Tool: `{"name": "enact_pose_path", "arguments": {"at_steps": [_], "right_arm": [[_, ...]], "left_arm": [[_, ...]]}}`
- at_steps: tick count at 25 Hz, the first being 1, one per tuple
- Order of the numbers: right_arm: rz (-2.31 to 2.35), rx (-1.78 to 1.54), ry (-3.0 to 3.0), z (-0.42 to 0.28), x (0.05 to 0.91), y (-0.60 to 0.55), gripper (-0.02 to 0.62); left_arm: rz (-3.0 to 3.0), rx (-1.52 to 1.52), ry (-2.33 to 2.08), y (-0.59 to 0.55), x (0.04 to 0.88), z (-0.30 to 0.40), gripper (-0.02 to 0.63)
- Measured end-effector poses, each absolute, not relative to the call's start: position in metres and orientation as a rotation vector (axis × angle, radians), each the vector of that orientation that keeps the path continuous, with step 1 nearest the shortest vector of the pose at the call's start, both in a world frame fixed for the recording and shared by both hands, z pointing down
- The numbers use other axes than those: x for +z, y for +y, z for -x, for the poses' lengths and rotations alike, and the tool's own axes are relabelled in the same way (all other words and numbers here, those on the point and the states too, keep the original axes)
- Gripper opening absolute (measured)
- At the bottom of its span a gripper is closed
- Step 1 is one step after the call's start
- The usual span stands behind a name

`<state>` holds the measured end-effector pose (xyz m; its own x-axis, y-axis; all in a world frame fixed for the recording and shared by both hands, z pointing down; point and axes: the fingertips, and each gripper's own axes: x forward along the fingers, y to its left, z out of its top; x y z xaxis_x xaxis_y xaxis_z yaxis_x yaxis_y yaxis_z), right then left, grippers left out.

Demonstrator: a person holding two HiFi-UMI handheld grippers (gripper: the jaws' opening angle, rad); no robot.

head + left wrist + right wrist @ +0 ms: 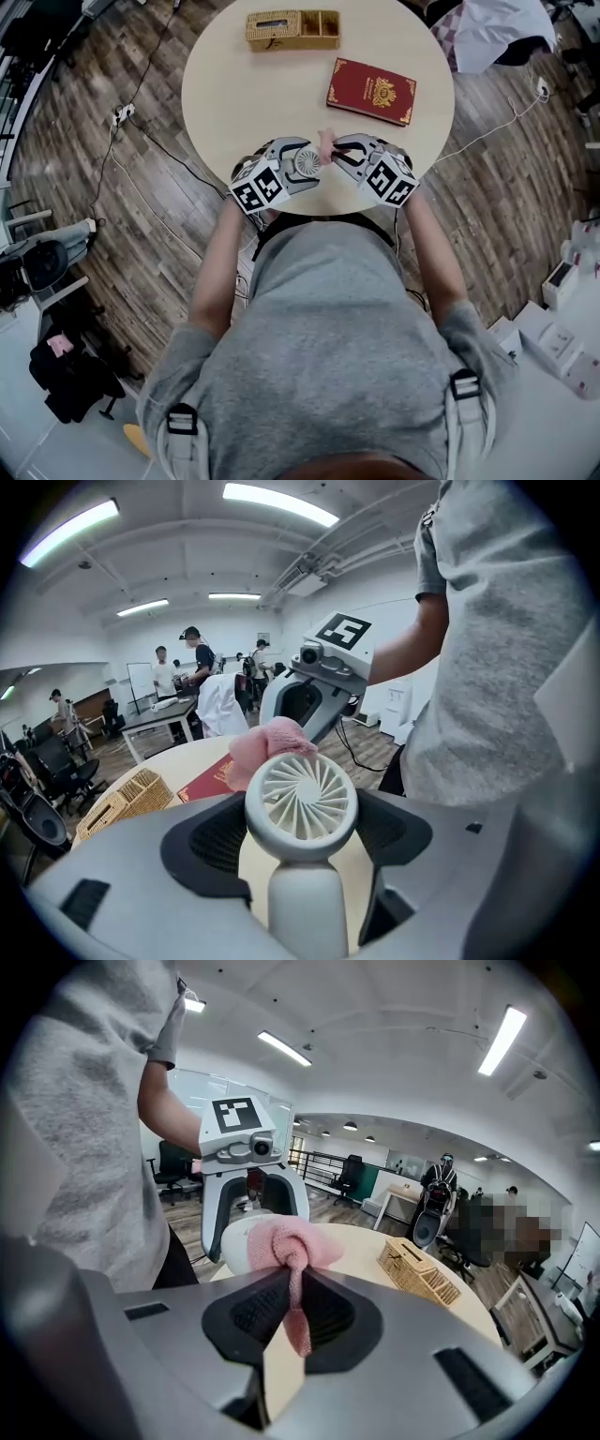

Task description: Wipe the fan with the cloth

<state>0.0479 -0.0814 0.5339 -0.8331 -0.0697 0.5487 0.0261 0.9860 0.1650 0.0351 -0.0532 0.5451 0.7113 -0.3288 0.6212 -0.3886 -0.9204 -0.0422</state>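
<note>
Two grippers, both loaded.

Your left gripper (302, 171) has its jaws closed on the one fan (300, 803). The stem runs back between the jaws and the round grille head faces that gripper's camera.

Your right gripper (342, 157) pinches the one cloth (286, 1241), which is pink. The jaws are pressed together on a thin tail, and the bunched end bulges out ahead of the tips.

The bunched end touches the rim of the fan head. That contact sits at 11 o'clock on the head in the left gripper view and at 1 o'clock in the head view.

The grippers meet tip to tip, with the left at the fan's 9 o'clock and the right at its 3 o'clock. Both are at the 6 o'clock edge of the one round table (244, 84), just in front of your torso. I can't tell whether the fan rests on the tabletop or is held above it.

Two more items are on the table:
- One red book (371, 91) with a gold emblem lies flat at 1 o'clock from the fan, well apart from it.
- One wicker box (292, 29) sits near the table's 12 o'clock edge, with a slot in its left part and the right part open. I can't count its compartments.

Book and box don't touch.

The floor (84, 216) is wood, with one cable (141, 183) trailing at the table's 8 o'clock. At least three people (192, 658) stand far back in the left gripper view.
</note>
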Motion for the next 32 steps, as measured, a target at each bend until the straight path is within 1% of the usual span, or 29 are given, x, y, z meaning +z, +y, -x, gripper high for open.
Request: {"name": "enact_pose_path", "arguments": {"at_steps": [7,13,25,32], "right_arm": [[-0.011,-0.312,-2.476,-0.006,0.535,-0.087,0.043],[-0.036,-0.337,-2.476,0.028,0.53,-0.078,0.043],[-0.207,-0.203,-2.57,0.058,0.524,-0.063,0.043],[-0.265,-0.159,-2.592,0.064,0.526,-0.058,0.044]], "left_arm": [[-2.872,1.09,-0.414,-0.04,0.553,-0.019,0.37],[-2.857,1.104,-0.394,-0.038,0.565,0.014,0.37],[-2.792,0.857,-0.555,-0.058,0.566,0.073,0.37],[-2.778,0.631,-0.619,-0.076,0.542,0.09,0.37]]}}
